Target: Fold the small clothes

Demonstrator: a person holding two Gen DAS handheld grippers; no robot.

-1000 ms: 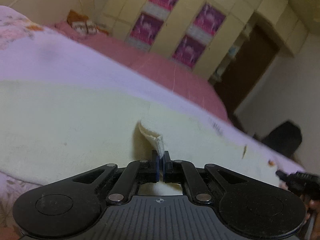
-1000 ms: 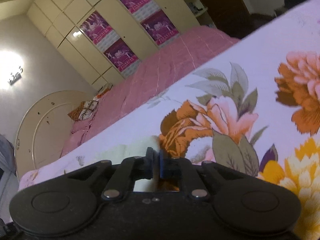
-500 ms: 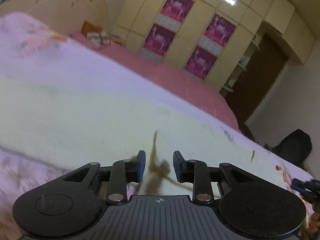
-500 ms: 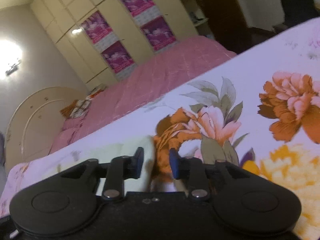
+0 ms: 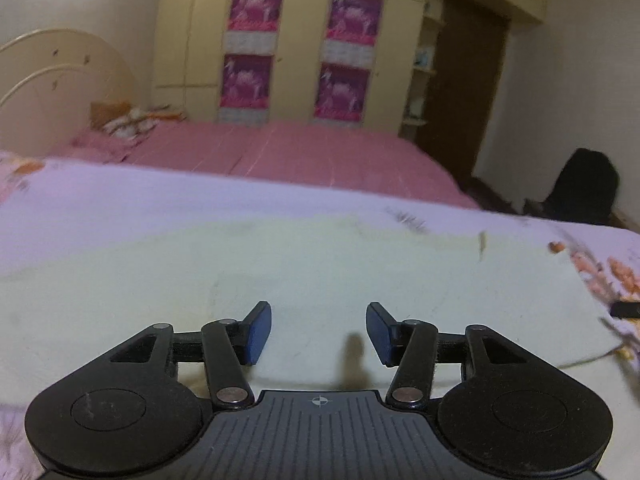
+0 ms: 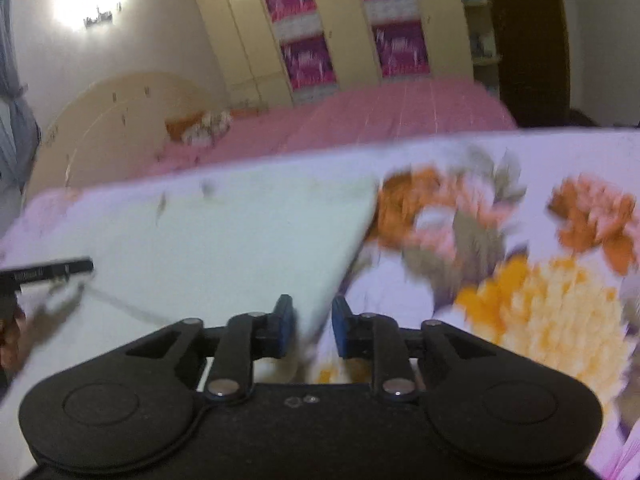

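1. Now the pale yellow cloth (image 5: pixel 320 264) is lying flat on the flowered sheet (image 6: pixel 520 240), its right edge running slantwise toward the right gripper (image 6: pixel 312 324).
2. Over the cloth's near part the left gripper (image 5: pixel 319 332) is hovering, its jaws having just been opening; they are standing wide apart with nothing between them.
3. At the cloth's right edge the right gripper's jaws are standing slightly apart, pinching nothing.
4. Beyond the cloth, bare sheet is stretching to the pink bed (image 5: pixel 300 152) and wardrobe (image 5: pixel 304 40).
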